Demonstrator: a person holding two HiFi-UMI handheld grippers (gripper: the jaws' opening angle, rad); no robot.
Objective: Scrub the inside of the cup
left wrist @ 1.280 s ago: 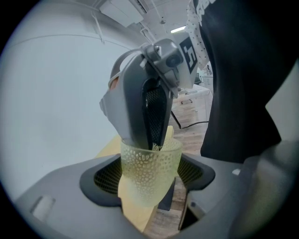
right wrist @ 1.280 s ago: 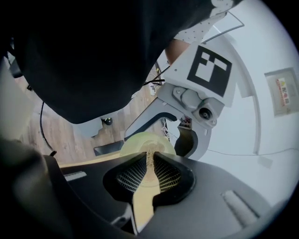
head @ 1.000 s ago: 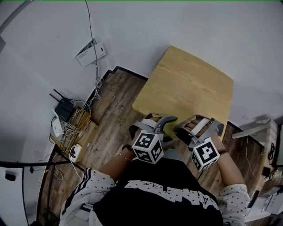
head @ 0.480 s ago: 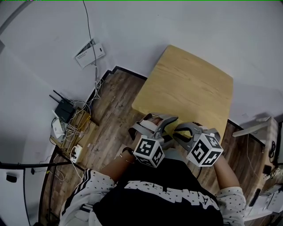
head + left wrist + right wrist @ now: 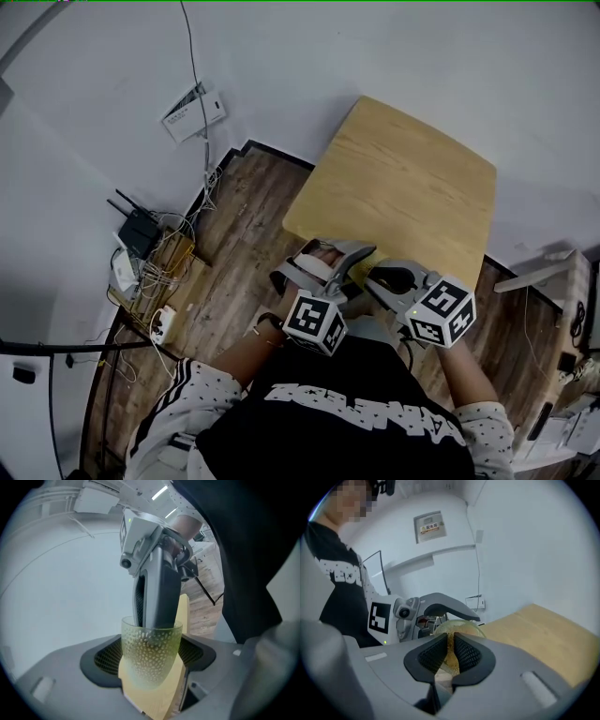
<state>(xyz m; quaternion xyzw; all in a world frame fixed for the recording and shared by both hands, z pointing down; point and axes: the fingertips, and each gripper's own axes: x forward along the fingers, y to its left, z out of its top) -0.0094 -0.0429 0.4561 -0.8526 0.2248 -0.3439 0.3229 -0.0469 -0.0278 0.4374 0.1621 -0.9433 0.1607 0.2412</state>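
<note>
Two grippers are held close together at the near edge of the desk (image 5: 403, 178). The cup (image 5: 151, 653), of greenish dotted glass, is gripped upright between the wide-set jaws of the left gripper (image 5: 336, 261). The jaws of the right gripper (image 5: 386, 277) are put down into the cup from above. They are almost closed, with a thin yellowish strip (image 5: 450, 656) seen in the narrow gap between them; what the strip is cannot be told.
</note>
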